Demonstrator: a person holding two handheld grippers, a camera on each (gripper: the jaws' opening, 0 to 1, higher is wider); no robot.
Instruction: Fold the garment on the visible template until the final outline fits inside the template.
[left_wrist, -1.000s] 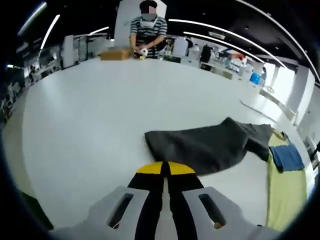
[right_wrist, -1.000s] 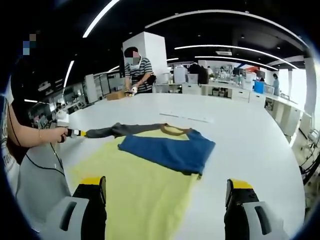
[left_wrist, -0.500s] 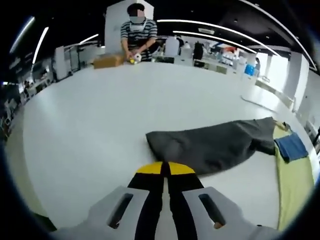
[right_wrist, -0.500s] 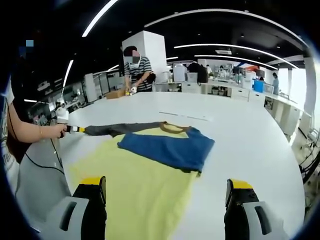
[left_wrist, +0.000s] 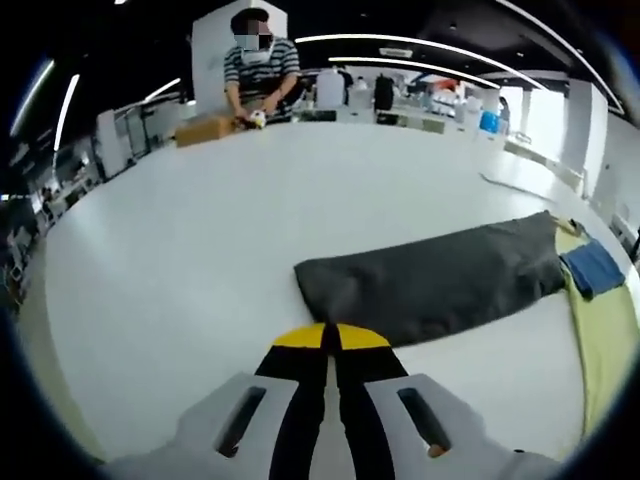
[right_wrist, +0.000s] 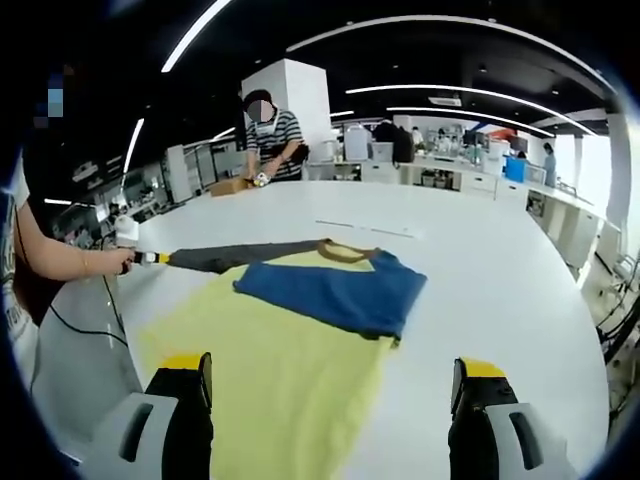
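Grey cloth at the far left is the sleeve (left_wrist: 430, 285) of the garment (right_wrist: 325, 290), stretched flat over the white table (left_wrist: 180, 230) and pinched at its cuff by the left gripper (left_wrist: 331, 340), whose jaws are pressed together on the fabric. Further right, the blue body of the garment is seen lying on the yellow template (right_wrist: 280, 370), with its far edge and collar past the yellow. To the right, the right gripper (right_wrist: 330, 385) is held above the template's near end, jaws wide apart and empty. A good fold is judged to need the sleeve kept taut, lifted low and carried rightward over the blue, then laid inside the yellow outline.
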